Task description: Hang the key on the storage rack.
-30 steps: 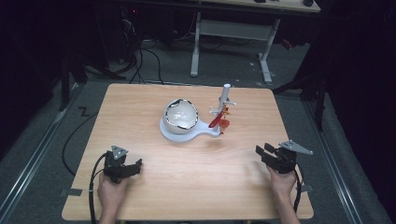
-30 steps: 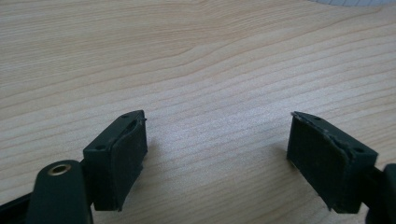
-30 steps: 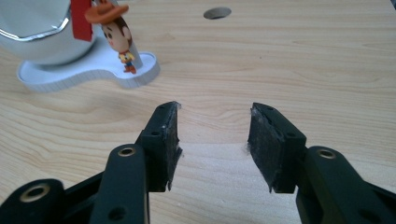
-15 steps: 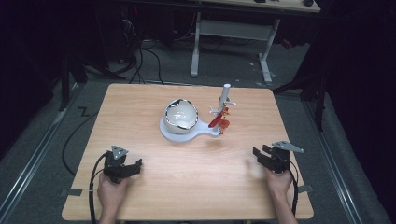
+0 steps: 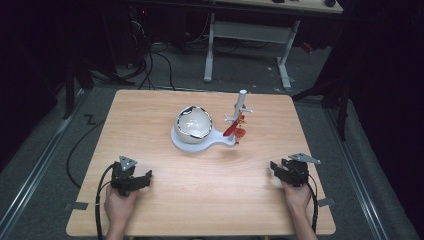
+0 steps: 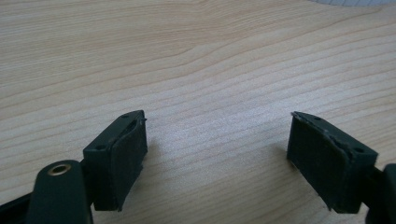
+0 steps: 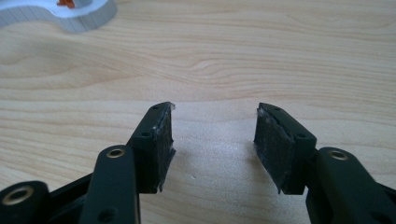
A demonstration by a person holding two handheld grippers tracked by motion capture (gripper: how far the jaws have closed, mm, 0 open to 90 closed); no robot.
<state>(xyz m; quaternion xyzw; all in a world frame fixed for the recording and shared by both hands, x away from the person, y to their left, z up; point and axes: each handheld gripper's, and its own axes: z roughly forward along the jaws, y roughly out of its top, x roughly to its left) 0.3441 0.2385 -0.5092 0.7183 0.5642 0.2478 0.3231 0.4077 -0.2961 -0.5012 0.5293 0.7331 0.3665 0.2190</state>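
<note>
A white base (image 5: 200, 140) in the middle of the wooden table (image 5: 150, 115) carries a white bowl (image 5: 194, 122) with a dark rim. At the base's right end stands a white post (image 5: 241, 106) with red and orange pieces (image 5: 235, 128) hanging on it. My left gripper (image 5: 139, 181) rests near the front left of the table, open, nothing between its pads (image 6: 126, 156). My right gripper (image 5: 278, 169) lies near the front right, also open and empty, pads (image 7: 159, 147) apart. The base's edge (image 7: 60, 14) shows at the top left of the right gripper view.
A hand holds each gripper from the table's front edge, with cables trailing back from them. Bare wood lies between the grippers and the base. Beyond the table stand a white desk frame (image 5: 250, 35) and loose cables on a dark floor.
The right gripper has shifted slightly left and toward the front edge of the table. The left gripper and the bowl stand have stayed put.
</note>
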